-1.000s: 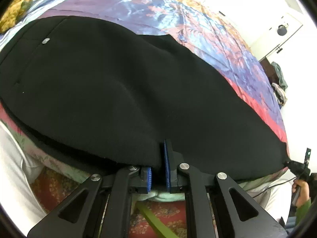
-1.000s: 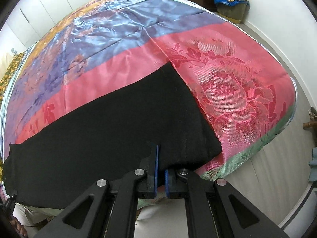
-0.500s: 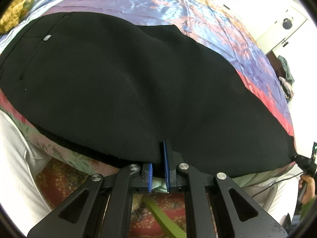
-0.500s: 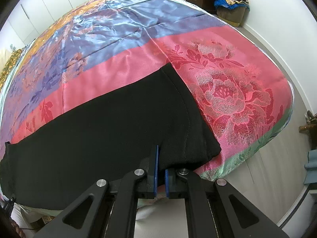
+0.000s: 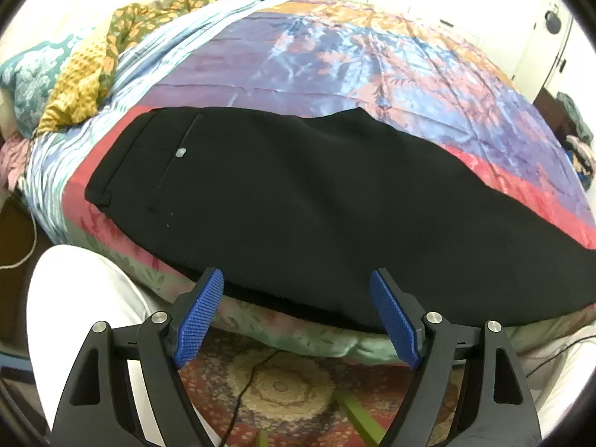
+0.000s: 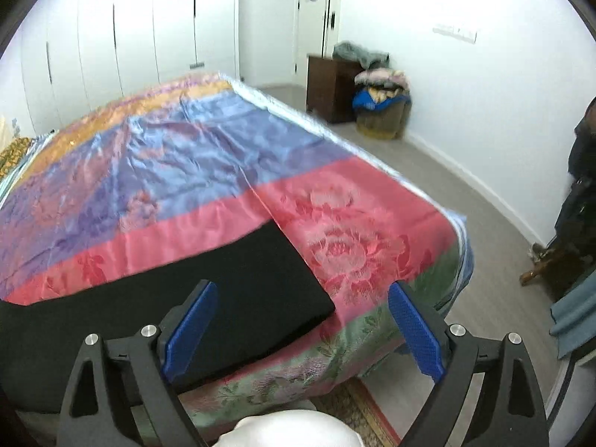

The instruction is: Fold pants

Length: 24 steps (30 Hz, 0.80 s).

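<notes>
Left wrist view: the black pants (image 5: 298,205) lie flat along the near edge of the bed, folded lengthwise, with the waistband at the left end and a small pale button (image 5: 181,153) beside the pocket seam. Their near edge runs just past the tips of the left gripper (image 5: 298,311), whose jaws have just been opening and now stand wide, with no fabric between the blue pads (image 5: 199,316) (the pads clear the cloth). Right wrist view: the leg end of the pants (image 6: 238,298) rests on the pink band of the satin bedspread (image 6: 354,231), its hem corner near the bed's edge. The right gripper (image 6: 300,320) has likewise just been opening; its jaws stand wide and hold nothing. A patterned rug (image 5: 283,391) lies on the floor below the mattress, and a yellow floral blanket (image 5: 111,44) is bunched at the bed's far left.
</notes>
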Each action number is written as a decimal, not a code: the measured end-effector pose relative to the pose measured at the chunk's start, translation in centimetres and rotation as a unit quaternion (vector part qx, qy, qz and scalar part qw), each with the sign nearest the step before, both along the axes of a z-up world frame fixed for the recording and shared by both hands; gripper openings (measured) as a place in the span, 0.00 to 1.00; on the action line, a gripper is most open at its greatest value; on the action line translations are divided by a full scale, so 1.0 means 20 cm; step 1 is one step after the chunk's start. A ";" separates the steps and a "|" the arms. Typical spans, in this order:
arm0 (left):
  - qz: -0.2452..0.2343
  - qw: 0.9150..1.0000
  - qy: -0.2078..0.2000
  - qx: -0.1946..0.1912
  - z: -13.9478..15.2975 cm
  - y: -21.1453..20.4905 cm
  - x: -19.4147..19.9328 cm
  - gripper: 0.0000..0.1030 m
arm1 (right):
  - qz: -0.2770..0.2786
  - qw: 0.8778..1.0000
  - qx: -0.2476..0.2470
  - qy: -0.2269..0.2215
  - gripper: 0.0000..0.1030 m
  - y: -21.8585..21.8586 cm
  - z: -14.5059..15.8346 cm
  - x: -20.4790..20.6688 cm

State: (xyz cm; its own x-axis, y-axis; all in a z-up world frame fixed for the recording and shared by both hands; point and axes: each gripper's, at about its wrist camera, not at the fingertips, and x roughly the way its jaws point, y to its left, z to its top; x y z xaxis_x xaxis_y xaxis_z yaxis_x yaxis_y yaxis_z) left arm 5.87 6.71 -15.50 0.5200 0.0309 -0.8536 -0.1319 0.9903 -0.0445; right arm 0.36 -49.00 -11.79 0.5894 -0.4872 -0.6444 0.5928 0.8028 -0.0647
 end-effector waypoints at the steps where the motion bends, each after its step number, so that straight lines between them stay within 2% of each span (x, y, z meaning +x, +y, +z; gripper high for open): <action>1: 0.000 1.000 0.001 0.000 -0.01 0.01 0.00 0.80 | 0.010 1.000 -0.004 0.001 0.90 0.03 0.01 0.01; 8: 0.000 1.000 -0.004 0.013 0.01 0.01 0.01 0.80 | 0.086 0.996 0.006 0.020 0.90 0.28 0.00 0.17; 13: 0.002 1.000 -0.012 0.008 0.03 0.01 0.05 0.80 | 0.143 0.988 0.061 0.002 0.90 0.42 -0.05 0.27; 17: -0.006 0.999 -0.046 0.003 0.04 -0.02 0.16 0.84 | 0.186 0.977 0.102 0.007 0.90 0.55 -0.16 0.37; 20: -0.032 0.998 -0.060 -0.004 -0.04 -0.06 0.29 0.86 | 0.211 0.967 0.139 0.023 0.90 0.62 -0.26 0.44; 22: -0.054 0.997 -0.048 -0.006 -0.13 -0.07 0.37 0.86 | 0.219 0.961 0.164 0.039 0.90 0.63 -0.32 0.48; 24: -0.063 0.998 -0.021 0.015 -0.24 -0.08 0.41 0.86 | 0.220 0.955 0.188 0.064 0.90 0.61 -0.39 0.53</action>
